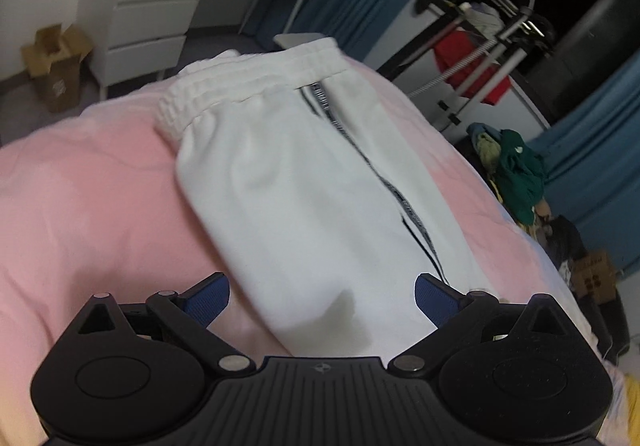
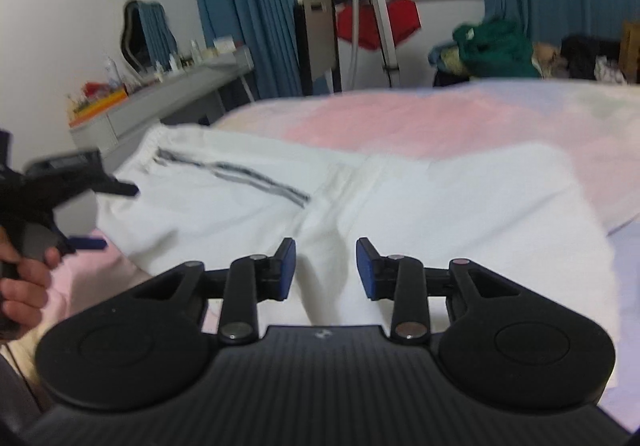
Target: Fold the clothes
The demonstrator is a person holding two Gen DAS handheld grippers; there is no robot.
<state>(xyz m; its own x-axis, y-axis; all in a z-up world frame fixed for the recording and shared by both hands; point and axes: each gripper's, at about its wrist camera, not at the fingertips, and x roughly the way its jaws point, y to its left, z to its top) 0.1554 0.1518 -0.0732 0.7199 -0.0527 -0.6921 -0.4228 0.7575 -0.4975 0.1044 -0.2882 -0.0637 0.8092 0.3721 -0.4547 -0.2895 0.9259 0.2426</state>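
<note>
Two grippers hang over white trousers point(image 1: 304, 182) spread flat on the pink bedspread point(image 1: 92, 206), elastic waistband toward the far edge, dark stripes down the side. Left gripper point(image 1: 322, 300) has its fingers wide apart, nothing held; right gripper point(image 2: 326, 268) sits partly parted, empty, above a fabric crease.

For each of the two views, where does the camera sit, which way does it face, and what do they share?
Left wrist: on the left tool, jaws open, facing along the white trousers toward their waistband.
Right wrist: on the right tool, jaws apart with nothing gripped, facing across the trousers; the left tool and a hand show at its left edge.
Shared: trousers, pink bedcover, red garment.
</note>
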